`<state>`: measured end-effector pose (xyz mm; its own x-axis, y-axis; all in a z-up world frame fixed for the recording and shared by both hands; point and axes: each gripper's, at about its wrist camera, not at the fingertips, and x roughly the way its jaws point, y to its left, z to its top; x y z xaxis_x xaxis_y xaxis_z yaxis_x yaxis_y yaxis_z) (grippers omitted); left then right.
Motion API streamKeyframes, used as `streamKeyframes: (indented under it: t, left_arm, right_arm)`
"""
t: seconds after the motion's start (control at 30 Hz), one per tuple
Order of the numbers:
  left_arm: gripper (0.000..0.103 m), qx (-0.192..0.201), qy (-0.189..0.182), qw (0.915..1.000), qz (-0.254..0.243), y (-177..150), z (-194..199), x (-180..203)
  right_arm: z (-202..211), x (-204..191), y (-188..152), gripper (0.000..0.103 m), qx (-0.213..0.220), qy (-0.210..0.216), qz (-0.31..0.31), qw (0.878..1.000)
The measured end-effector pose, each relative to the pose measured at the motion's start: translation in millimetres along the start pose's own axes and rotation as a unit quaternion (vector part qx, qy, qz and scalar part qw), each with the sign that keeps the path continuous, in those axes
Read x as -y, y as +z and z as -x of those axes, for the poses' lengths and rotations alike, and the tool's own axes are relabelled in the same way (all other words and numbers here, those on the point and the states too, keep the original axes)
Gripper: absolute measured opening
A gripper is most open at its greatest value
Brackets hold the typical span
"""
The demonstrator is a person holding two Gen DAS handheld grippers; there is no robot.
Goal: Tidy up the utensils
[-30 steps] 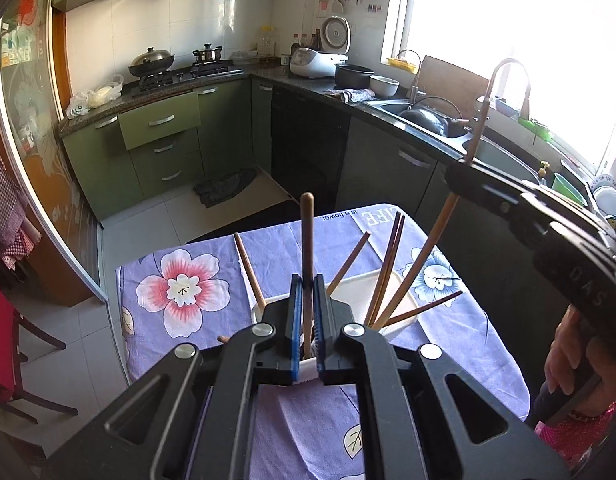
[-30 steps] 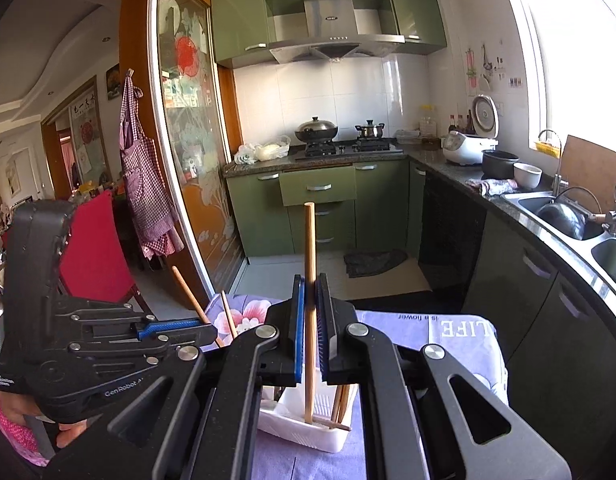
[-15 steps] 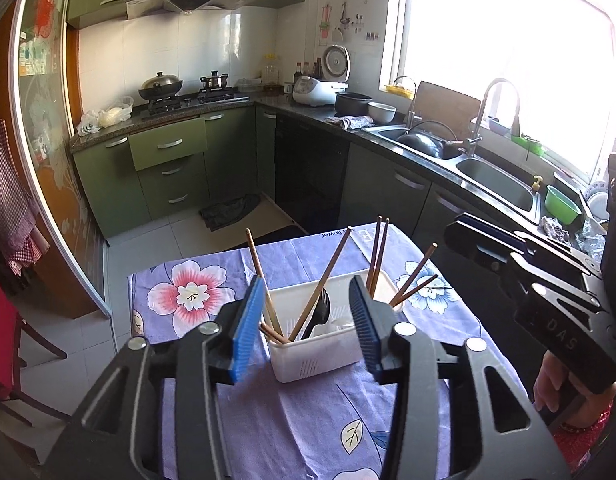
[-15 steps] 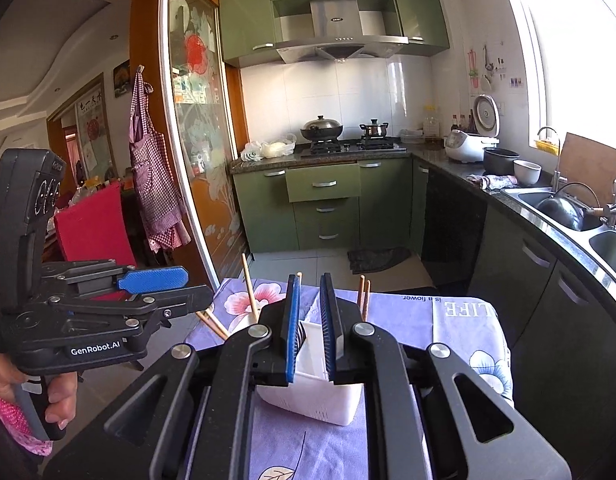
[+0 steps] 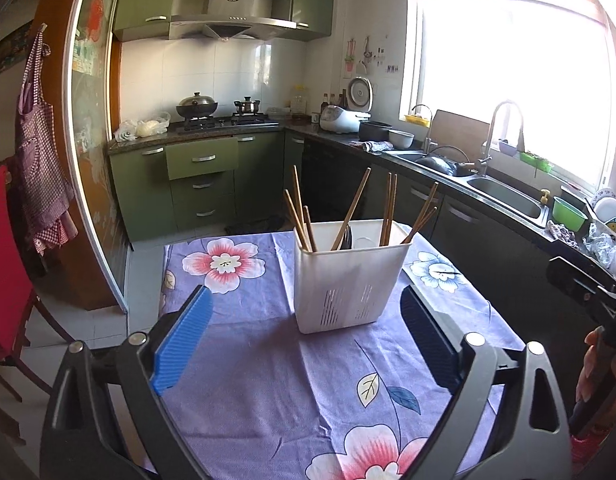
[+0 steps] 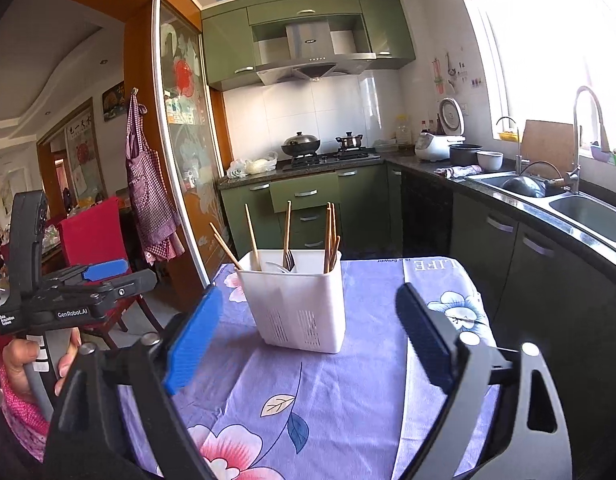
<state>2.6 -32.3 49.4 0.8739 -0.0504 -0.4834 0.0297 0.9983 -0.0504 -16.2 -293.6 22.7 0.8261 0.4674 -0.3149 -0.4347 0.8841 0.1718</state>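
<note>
A: Backing both tools clear, we keep the left tool (image 5: 304,344) and right tool (image 6: 308,338) low and level; their jaws have just been opening, now wide apart, nothing between them.

B: We note the white caddy (image 5: 350,280) upright mid-surface (image 5: 268,400), wooden chopsticks (image 5: 350,212) leaning inside.

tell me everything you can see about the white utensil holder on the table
The white utensil holder is a tall, roughly rectangular bin that looks like plastic, with an open top and slotted drain vents low on its near face. It stands upright on the purple floral tablecloth. Inside, wooden chopsticks lean outward at various angles, and a dark utensil sits among them; the right wrist view shows a fork. An inner divider is visible. Nothing grips it.
</note>
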Motion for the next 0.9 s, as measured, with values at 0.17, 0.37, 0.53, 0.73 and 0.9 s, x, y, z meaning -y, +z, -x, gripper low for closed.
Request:
streamKeyframes:
  t: [0.17, 0.37, 0.53, 0.73, 0.9]
  left_arm:
    - [0.094, 0.005, -0.004, 0.9998, 0.017, -22, 12, -2]
    - [0.096, 0.014, 0.009, 0.9995, 0.025, -34, 22, -10]
    - [0.096, 0.006, 0.004, 0.9991, 0.042, -38, 21, -16]
    - [0.096, 0.004, 0.006, 0.9992, 0.039, -40, 21, -15]
    - [0.096, 0.004, 0.003, 0.9992, 0.04, -39, 22, -13]
  right_arm:
    - [21, -13, -17, 0.098, 0.014, -0.034, 0.011, 0.999]
    - [20, -24, -27, 0.098, 0.012, -0.082, 0.032, 0.996]
    - [15, -21, -31, 0.098, 0.007, -0.085, 0.023, 0.996]
    - [11, -23, -32, 0.098, 0.001, -0.089, 0.025, 0.996]
    - [9, -23, -32, 0.098, -0.001, -0.088, 0.023, 0.996]
